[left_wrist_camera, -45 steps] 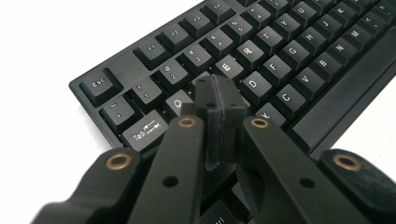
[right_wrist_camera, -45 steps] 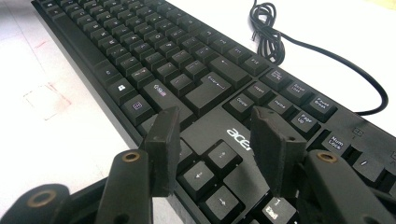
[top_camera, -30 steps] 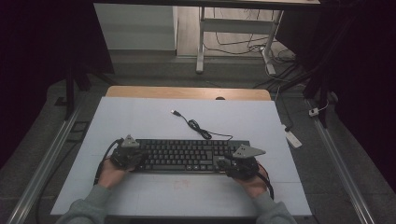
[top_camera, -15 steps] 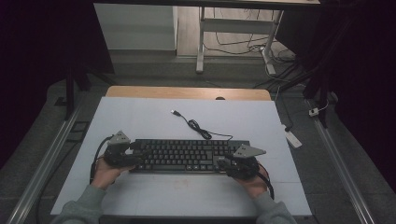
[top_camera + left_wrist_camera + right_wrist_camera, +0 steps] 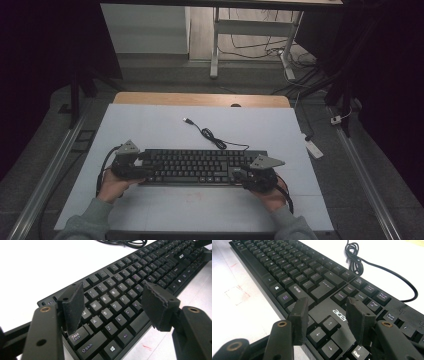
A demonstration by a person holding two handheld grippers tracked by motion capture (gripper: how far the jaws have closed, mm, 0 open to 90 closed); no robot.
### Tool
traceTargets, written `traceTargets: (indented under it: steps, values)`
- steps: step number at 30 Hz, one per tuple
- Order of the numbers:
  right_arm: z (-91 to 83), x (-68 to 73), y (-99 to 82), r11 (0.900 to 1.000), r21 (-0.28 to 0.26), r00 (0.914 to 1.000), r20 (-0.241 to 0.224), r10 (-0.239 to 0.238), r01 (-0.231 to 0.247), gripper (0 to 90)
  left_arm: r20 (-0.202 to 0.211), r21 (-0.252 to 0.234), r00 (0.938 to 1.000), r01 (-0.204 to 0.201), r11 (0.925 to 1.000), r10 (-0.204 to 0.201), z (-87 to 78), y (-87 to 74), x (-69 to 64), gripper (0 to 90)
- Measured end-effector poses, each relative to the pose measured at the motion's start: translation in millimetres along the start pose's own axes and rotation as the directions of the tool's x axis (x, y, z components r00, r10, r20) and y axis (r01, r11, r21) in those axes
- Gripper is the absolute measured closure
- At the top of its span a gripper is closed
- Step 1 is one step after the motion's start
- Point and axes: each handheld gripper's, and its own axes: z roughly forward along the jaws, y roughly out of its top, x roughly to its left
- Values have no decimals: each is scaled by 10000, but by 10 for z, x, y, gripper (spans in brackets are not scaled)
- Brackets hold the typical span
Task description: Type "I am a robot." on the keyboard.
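A black keyboard lies flat across the white board, and its black cable curls away to a USB plug. My left gripper is at the keyboard's left end. Its jaws have just been opening and stand wide over the letter keys, the pads pressing on nothing. My right gripper sits at the keyboard's right end. It is open, its pads apart above the arrow keys and the logo. A hand holds each gripper from the near side.
A wooden table edge runs behind the board. Metal rails flank the table on both sides. On the floor to the right lies a white power strip. Desk legs and loose cables stand farther back.
My left gripper has shifted slightly to the left at the keyboard's left end and its jaws have spread apart. The right gripper and the keyboard have stayed put.
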Motion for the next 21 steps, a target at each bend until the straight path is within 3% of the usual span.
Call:
traceTargets:
  steps: [11,21]
  values:
    - [-5,4,14,10000,-77,10000,1,10,-10,530,-100,73,9999,87,9999,-86,14,0,2,309]
    - [38,57,93,9992,-363,9994,-310,130,-141,532,-77,143,9999,75,9999,-74,35,0,-3,287]
